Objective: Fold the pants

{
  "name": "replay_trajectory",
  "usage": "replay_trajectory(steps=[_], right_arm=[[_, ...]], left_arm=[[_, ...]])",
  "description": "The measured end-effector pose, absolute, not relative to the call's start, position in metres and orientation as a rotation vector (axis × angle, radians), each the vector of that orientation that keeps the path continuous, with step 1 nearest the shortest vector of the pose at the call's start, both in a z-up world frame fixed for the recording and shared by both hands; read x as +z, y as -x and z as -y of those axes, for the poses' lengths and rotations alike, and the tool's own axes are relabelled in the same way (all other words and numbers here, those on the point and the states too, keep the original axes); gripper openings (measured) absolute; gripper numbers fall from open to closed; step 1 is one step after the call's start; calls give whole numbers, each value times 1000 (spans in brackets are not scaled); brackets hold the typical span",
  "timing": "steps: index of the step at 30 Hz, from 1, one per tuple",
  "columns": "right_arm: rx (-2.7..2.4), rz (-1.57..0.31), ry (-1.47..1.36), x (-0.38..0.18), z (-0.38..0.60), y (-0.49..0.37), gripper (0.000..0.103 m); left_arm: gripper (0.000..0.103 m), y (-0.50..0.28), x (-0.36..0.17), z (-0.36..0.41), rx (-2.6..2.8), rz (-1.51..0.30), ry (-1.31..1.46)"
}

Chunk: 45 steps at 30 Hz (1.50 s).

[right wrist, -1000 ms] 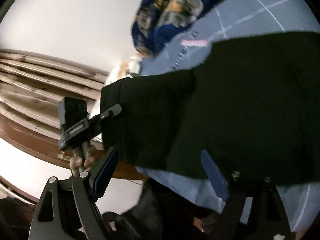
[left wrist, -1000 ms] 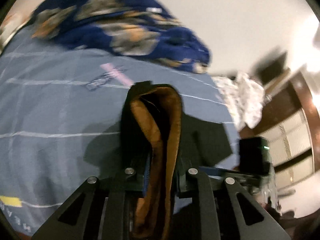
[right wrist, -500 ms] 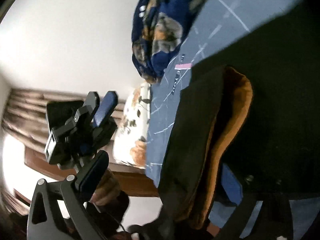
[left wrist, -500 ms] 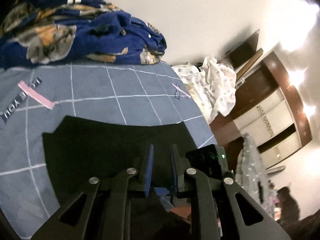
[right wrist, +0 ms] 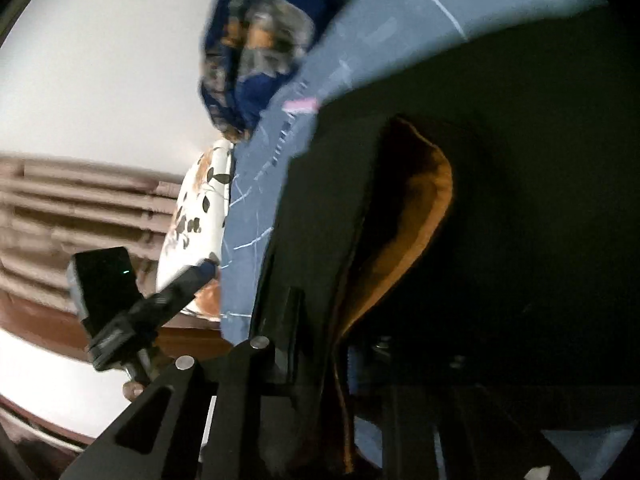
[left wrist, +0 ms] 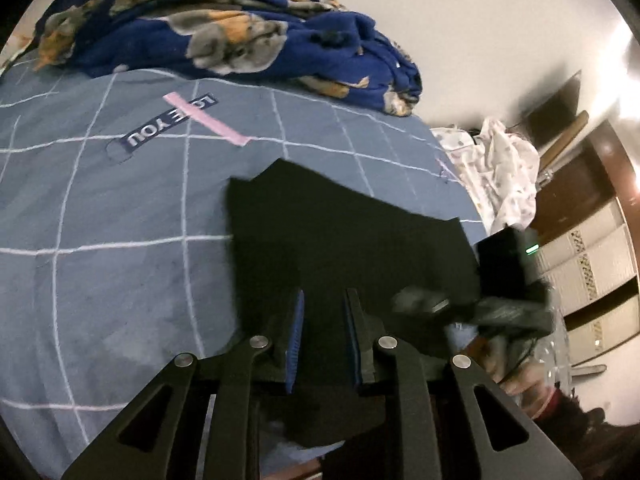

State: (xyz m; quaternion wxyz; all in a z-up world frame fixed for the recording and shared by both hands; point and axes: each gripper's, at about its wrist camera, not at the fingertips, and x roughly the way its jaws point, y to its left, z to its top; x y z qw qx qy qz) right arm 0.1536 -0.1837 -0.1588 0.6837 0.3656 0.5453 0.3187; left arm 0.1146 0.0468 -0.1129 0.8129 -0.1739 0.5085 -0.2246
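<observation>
Black pants (left wrist: 340,232) lie flat on the blue-grey grid bedsheet (left wrist: 100,240). My left gripper (left wrist: 324,328) hovers low over their near edge. Its jaws are opening, the blue pads (left wrist: 295,332) stand apart and press on nothing. In the right wrist view the pants (right wrist: 540,200) fill the right side, with an edge turned up to show brown lining (right wrist: 408,216). My right gripper (right wrist: 320,344) is closing on that raised edge. The fabric runs down between its fingers and hides the right one.
A blue animal-print blanket (left wrist: 224,28) is heaped at the far side of the bed. White spotted cloth (left wrist: 504,164) and a wooden cabinet (left wrist: 592,248) stand to the right. A floral pillow (right wrist: 200,220) and curtains (right wrist: 60,208) lie past the bed's left edge.
The left gripper let go of the brown-lined edge, dropped toward the flat pants and parted its pads. The right gripper, wide open before, has closed on the lifted edge.
</observation>
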Motion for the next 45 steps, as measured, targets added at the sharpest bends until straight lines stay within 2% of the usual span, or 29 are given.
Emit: replay_trajectory(steps=[1,3,5,9,16,22,33,35,39,41,43,45], right_arm=[[727,-1184,-815,-146,191,-154,15],[722,-1129,-807,-125,213,-155,15],[696,-1093,-792,-110,239,-157,14],[572,-1068,-778,-103,307,-159,14],[370,-1076,-853,-140,411,-155,14],[388,-1063,-869,-149,428,-155,14],[406,-1051,-900,-168,454,-150,16],[413,-1051,-920,-175,458,-149,25],[409,-997,-1024,-182,479,-140,32],[410,-987,-1030,-179,483,-138,44],[404,-995,-1021,-175,485,-140,78],[397,-1013,-973,-170,483,-145,80]], left_arm=[[23,-113,-113,-45,-477,-1089,359],[39,-112,-113,-40,-472,-1091,335],[46,-111,-111,-31,-476,-1076,330],[48,-114,-111,-2,-527,-1082,294],[55,-115,-129,57,-604,-1147,172],[55,-112,-138,88,-637,-1170,75],[56,-122,-144,92,-620,-1163,118],[56,-123,-146,92,-611,-1168,121],[56,-126,-148,88,-589,-1150,133],[60,-130,-150,84,-580,-1133,165],[65,-136,-152,79,-572,-1135,196],[65,-141,-156,76,-569,-1133,222]])
